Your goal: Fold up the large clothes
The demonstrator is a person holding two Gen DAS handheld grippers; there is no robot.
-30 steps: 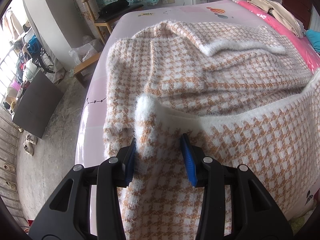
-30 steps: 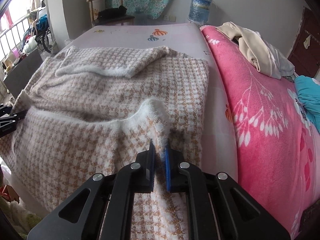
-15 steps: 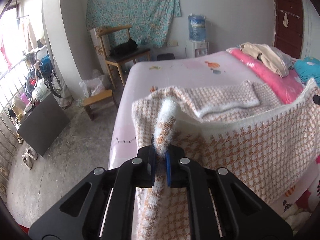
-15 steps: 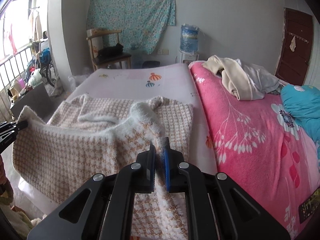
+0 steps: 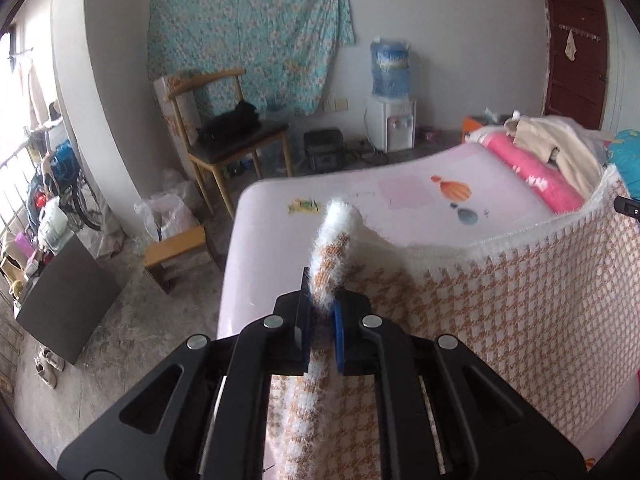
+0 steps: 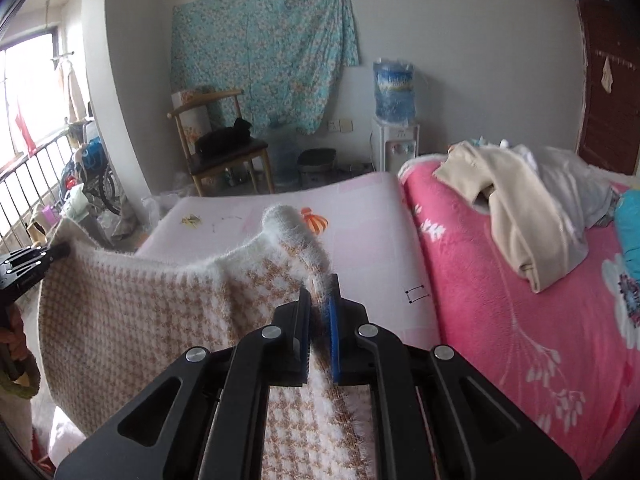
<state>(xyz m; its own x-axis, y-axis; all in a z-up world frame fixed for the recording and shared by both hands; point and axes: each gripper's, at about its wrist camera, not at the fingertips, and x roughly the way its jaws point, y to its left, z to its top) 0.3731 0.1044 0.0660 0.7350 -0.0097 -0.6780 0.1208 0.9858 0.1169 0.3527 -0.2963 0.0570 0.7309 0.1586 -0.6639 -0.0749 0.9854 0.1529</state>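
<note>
Lifted off the pink bed (image 5: 400, 184) where it lay a second ago, the houndstooth sweater (image 5: 500, 300) now hangs at centre frame, its fuzzy hem clamped by left gripper (image 5: 320, 312) and right gripper (image 6: 319, 312), ready for folding over.

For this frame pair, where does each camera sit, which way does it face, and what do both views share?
Left wrist: sits on the left tongs, faces along the bed toward the chair; own tongs pinch the checked garment; the right tongs' tip shows at the right edge.
Right wrist: sits on the right tongs, faces the same wall past the pink blanket; own tongs grip the garment; the left tongs show at the left edge.
Shared: garment, bed, chair, water dispenser.
</note>
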